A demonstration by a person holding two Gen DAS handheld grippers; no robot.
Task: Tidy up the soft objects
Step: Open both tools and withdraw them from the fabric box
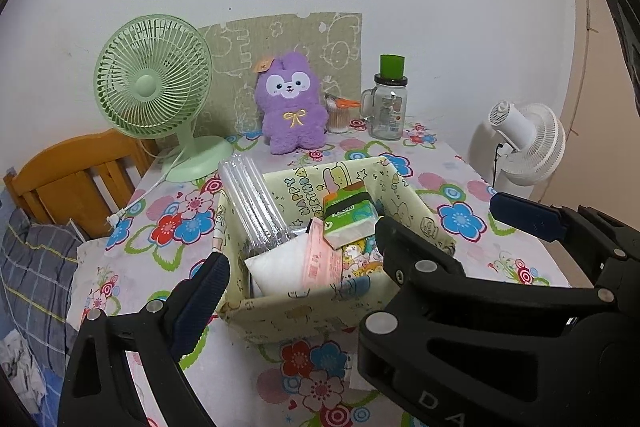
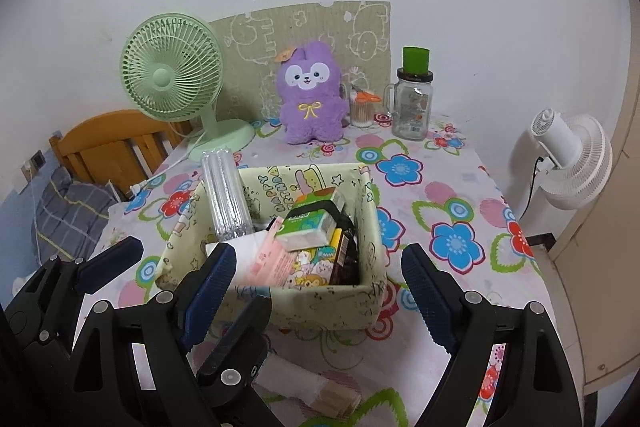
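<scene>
Both my grippers, left gripper (image 1: 300, 239) and right gripper (image 2: 320, 263), hung spread and empty over the fabric box (image 2: 332, 303). The purple plush (image 2: 312, 99) sat upright by the wall, beyond it. Next, I judged, reach past and grasp it.

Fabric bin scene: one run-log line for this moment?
left gripper: open, empty | right gripper: open, empty | fabric bin: full, between jaws | purple plush: upright behind bin, untouched

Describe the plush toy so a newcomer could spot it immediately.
On the flower-print table, look at the back edge against the wall. Between the green desk fan and the glass jar sits the purple plush toy, the only furry thing there.
</scene>
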